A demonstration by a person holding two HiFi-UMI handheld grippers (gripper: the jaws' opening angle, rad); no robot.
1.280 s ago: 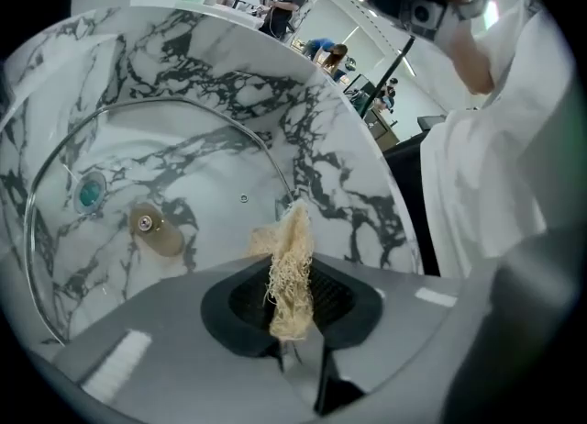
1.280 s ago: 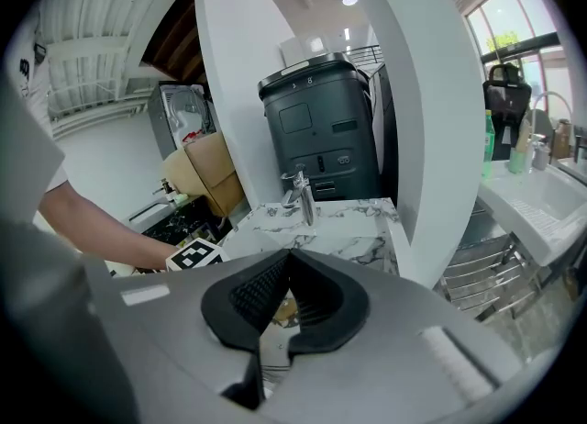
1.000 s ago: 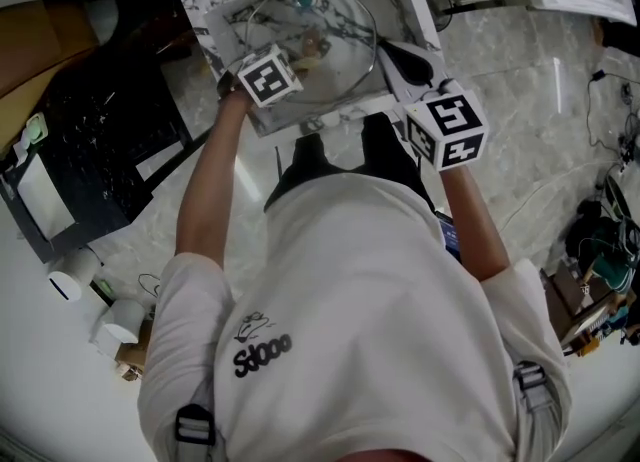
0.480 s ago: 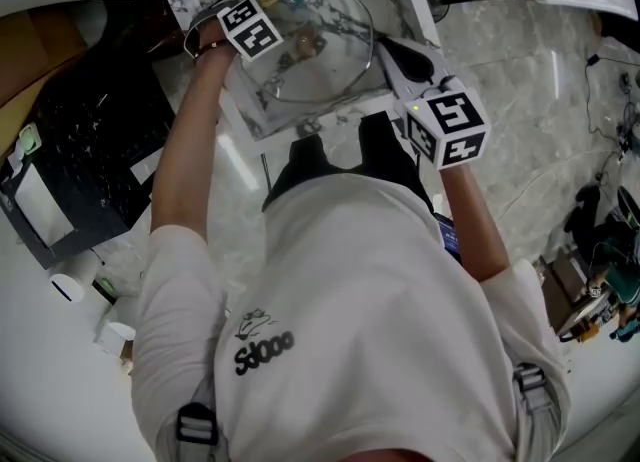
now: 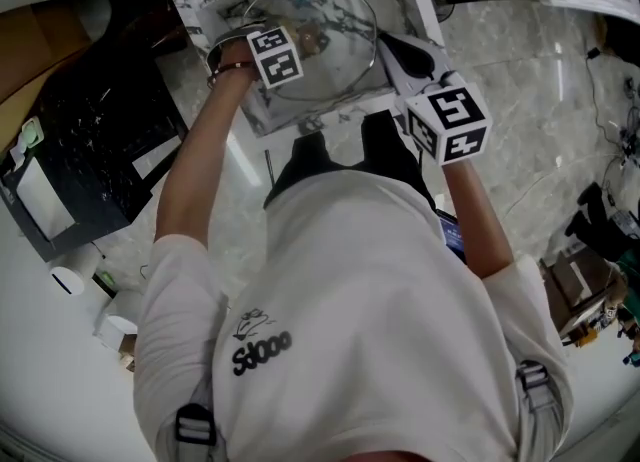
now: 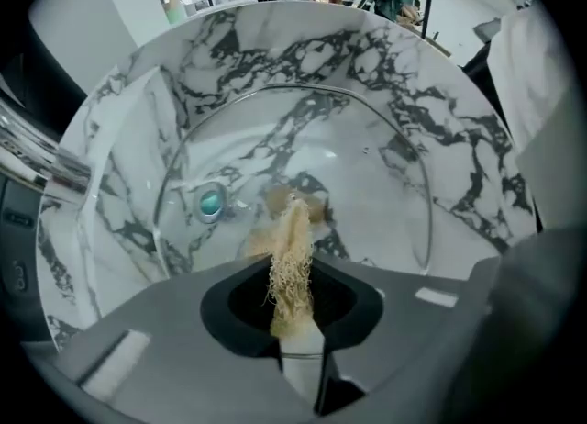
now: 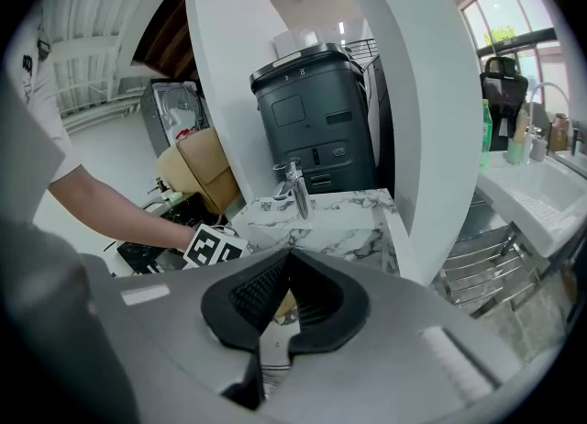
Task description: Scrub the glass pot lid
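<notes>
Obs.: lid is lying in the sink, dome side toward me, its knob pointing at the faucet side of the sink.

Left tongs are clenching a strip of tan fibre scrubber. The free end is sticking out past the tips and touching the glass near the middle of the sink, just beside the knob. I am gripping the strip low so that the fibre, not the tongs, is meeting the glass.

Right tongs are pinched together at the tips at the sink's near right edge. A thin edge is showing low in the gap, which I am reading as the lid's rim. Judgement: I am pinning the lid there so it is not sliding or spinning under the scrubbing.

Step in hand: scrubbing the upper face. I cannot tell how much of the glass is done, since no suds or marks are showing.

Surface: the sink is white marble with dark veins, smooth and likely slippery under glass. That is one more reason for the second grip.

Room: a dark bin and a cardboard box are standing beyond the sink. A wire rack is sitting to the sink's right, and pale stone floor is running below it.
</notes>
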